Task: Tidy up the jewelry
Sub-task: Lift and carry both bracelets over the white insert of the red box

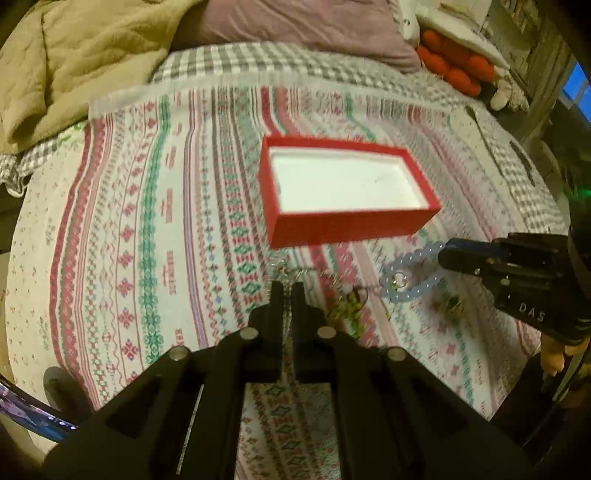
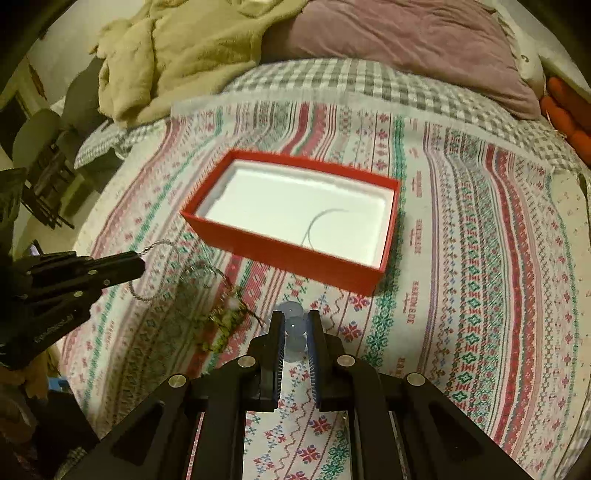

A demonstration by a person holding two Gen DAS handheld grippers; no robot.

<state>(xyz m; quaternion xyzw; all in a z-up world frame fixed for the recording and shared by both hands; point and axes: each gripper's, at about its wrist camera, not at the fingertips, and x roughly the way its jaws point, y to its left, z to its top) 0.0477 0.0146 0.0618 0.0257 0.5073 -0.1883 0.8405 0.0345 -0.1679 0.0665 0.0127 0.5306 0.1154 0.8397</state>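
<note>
An open red box point(image 1: 343, 225) with a white lining lies on the patterned cloth; it also shows in the right wrist view point(image 2: 295, 258), with a thin dark strand lying inside. My left gripper point(image 1: 287, 286) is shut on a thin silver chain point(image 1: 295, 273), which hangs off its tips in the right wrist view point(image 2: 173, 258). My right gripper point(image 2: 295, 317) is shut on a pale blue bead bracelet point(image 2: 293, 328); in the left wrist view the bracelet point(image 1: 410, 277) loops out from the right gripper point(image 1: 445, 251). Both are in front of the box.
A greenish jewelry piece point(image 1: 347, 310) lies on the cloth between the grippers, also in the right wrist view point(image 2: 225, 325). Another small piece point(image 1: 452, 304) lies under the right gripper. A tan blanket point(image 1: 74, 66), mauve pillow point(image 1: 295, 26) and orange plush point(image 1: 454, 62) are behind.
</note>
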